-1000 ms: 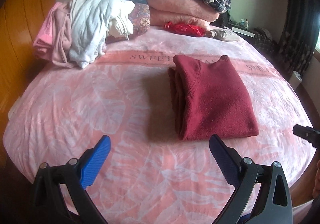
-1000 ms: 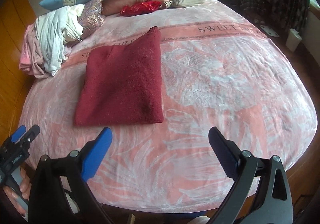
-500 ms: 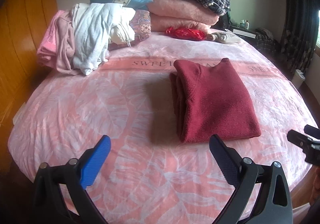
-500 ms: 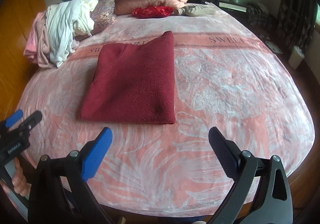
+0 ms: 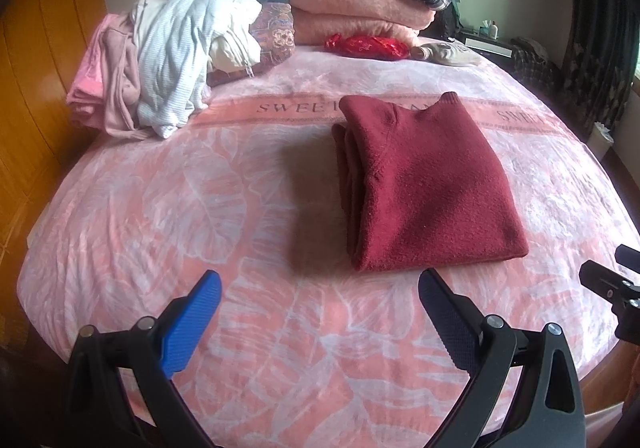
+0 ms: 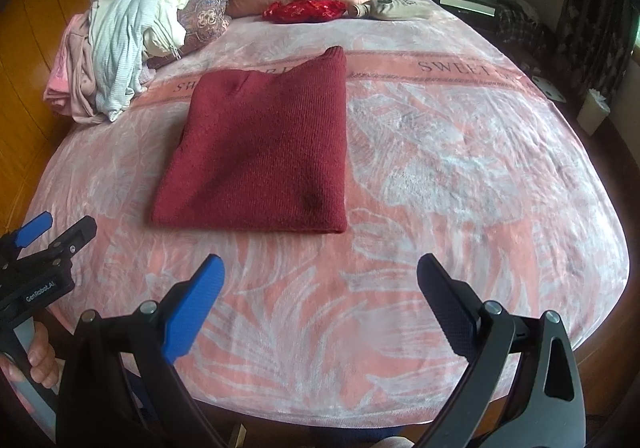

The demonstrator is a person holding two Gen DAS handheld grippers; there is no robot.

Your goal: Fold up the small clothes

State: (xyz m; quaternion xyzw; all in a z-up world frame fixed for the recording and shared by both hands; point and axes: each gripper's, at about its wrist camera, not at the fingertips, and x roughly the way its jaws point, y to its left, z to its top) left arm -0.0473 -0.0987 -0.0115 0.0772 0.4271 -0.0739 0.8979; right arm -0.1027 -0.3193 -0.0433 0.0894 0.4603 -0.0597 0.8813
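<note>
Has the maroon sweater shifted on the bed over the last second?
No. The maroon sweater lies folded with its collar still crossing the bedspread's lettered band; only the cameras moved.

The left gripper (image 5: 320,312) sits at the bottom of its own view with jaws spread wide, the blue pad (image 5: 192,322) at lower left and the black pad (image 5: 446,318) at lower right, nothing between them. The right gripper (image 6: 320,306) fills the bottom of its view the same way, jaws wide apart and empty. In the right wrist view the left gripper also shows at the left edge, its tips pointing toward the upper right, held by the left hand (image 6: 34,362) in the lower left corner, fingers wrapped round the handle. In the left wrist view the right gripper's black tips poke in at the right edge.
</note>
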